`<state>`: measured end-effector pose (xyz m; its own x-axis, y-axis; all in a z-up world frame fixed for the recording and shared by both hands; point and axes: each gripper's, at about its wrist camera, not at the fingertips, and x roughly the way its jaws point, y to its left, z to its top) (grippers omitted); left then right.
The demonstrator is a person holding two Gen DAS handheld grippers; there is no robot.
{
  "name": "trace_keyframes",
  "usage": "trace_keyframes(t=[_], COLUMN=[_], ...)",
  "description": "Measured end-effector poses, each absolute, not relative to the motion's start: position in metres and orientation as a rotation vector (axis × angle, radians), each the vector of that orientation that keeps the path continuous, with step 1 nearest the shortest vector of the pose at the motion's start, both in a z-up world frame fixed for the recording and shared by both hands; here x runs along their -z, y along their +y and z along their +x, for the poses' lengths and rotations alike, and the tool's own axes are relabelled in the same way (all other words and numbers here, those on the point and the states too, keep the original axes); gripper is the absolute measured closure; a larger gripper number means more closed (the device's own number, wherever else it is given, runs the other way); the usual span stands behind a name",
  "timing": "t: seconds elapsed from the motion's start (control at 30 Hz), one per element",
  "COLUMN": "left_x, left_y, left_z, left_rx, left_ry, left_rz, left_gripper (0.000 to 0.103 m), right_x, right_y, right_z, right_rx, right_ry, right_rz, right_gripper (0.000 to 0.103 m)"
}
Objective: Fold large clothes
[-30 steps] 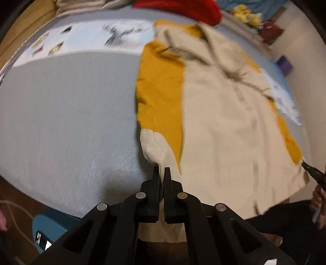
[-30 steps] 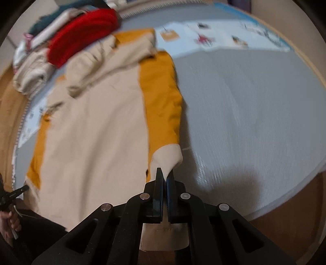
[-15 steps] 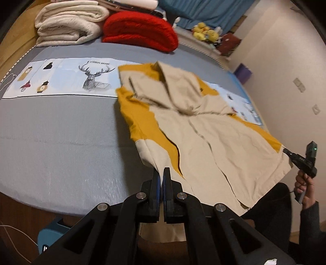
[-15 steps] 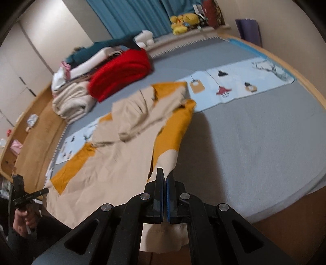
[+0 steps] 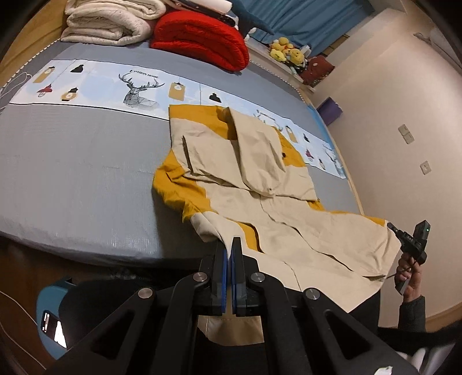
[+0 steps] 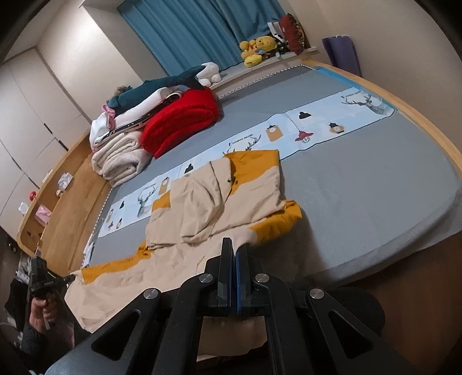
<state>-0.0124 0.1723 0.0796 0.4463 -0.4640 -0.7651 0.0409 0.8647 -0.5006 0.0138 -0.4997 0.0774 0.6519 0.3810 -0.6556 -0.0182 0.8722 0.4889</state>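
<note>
Two corners of the beige-and-mustard coat are pinched in our tongs, left and right, both clamped shut on its hem. We judge it large, soft and limp, so the hem corners suit lifting. It lies spread on the grey bed. Beyond the coat sit a red blanket and cream blanket, well apart.

Beige-and-mustard jacket — grey bedcover, red blanket
</note>
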Motion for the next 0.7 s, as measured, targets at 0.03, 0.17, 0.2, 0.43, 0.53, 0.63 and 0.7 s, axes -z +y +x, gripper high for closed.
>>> trace_keyframes(t=[0.03, 0.17, 0.2, 0.43, 0.53, 0.63, 0.7], left_x=[-0.079, -0.073, -0.072, -0.035, -0.013, 0.013, 0.037], left_y=[0.171, 0.172, 0.174, 0.183, 0.184, 0.183, 0.182], left_z=[-0.005, 0.036, 0.045, 0.149, 0.195, 0.231, 0.245], left_rx=[0.319, 0.300, 0.298, 0.266, 0.235, 0.206, 0.176], left_ry=[1.070, 1.062, 1.060, 1.061, 1.077, 1.097, 1.140], left_rz=[-0.442, -0.447, -0.445, -0.481, -0.493, -0.497, -0.521], left_gripper=[0.103, 0.103, 0.103, 0.103, 0.103, 0.102, 0.102], right_x=[-0.074, -0.068, -0.066, -0.024, 0.000, 0.036, 0.059], right_y=[-0.500, -0.497, -0.496, -0.495, -0.493, -0.485, -0.482], right_z=[0.024, 0.070, 0.084, 0.204, 0.254, 0.299, 0.318], right_rx=[-0.234, -0.238, -0.242, -0.208, -0.188, -0.162, -0.145], right_ry=[0.839, 0.837, 0.839, 0.914, 0.963, 1.024, 1.068], right_rz=[0.484, 0.463, 0.453, 0.423, 0.391, 0.324, 0.321], right_gripper=[0.101, 0.101, 0.101, 0.101, 0.101, 0.101, 0.101])
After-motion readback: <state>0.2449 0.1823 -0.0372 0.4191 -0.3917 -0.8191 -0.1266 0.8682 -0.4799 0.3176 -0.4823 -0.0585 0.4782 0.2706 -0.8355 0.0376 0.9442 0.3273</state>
